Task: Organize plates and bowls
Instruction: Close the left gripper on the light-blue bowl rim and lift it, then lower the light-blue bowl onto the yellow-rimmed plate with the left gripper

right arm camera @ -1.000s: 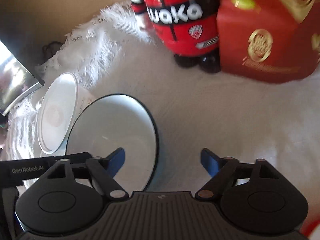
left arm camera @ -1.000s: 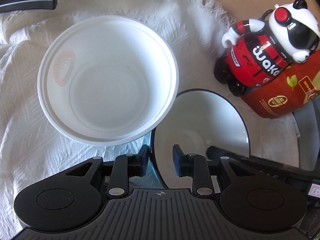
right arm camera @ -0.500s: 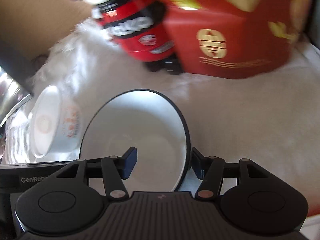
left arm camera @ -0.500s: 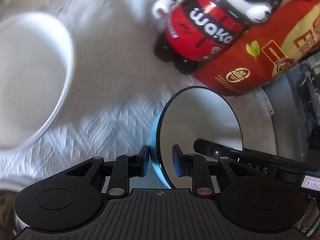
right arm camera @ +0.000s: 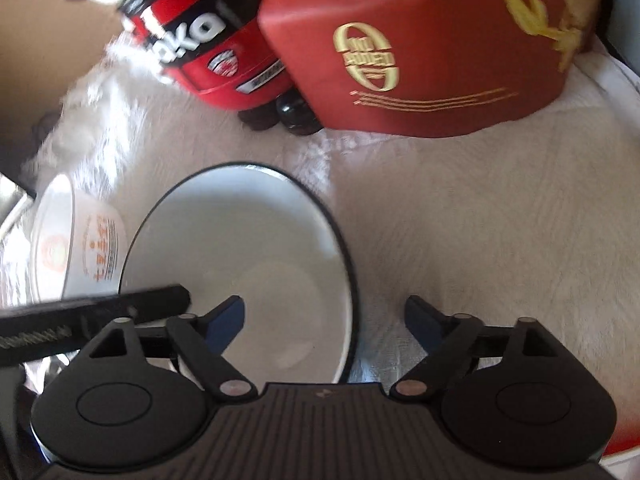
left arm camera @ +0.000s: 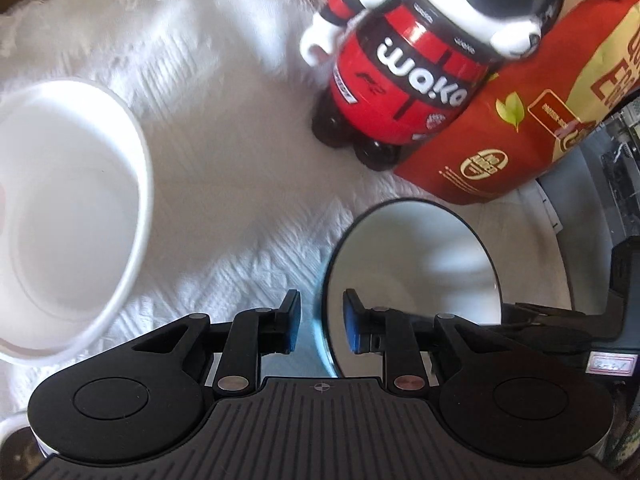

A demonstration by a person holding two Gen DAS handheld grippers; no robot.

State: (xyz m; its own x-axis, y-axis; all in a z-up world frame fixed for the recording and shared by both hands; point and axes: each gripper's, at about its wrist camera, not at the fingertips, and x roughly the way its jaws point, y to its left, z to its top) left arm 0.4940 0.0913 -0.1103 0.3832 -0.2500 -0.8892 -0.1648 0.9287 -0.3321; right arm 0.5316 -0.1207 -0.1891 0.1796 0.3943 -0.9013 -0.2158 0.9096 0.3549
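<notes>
The left claw point(left arm camera: 320, 322) is closing astride the rim of the black-rimmed bowl point(left arm camera: 416, 264) on the white cloth point(left arm camera: 240, 184) while the right claw point(right arm camera: 324, 320) opens off it, so a thin pinch could let the bowl tip against the white plastic bowl point(left arm camera: 68, 216).

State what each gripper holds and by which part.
Left gripper: closing astride the black-rimmed bowl, at its near rim; pads not yet pressing. Right gripper: opening, holding nothing, though that bowl's rim lies between its fingers.
</notes>
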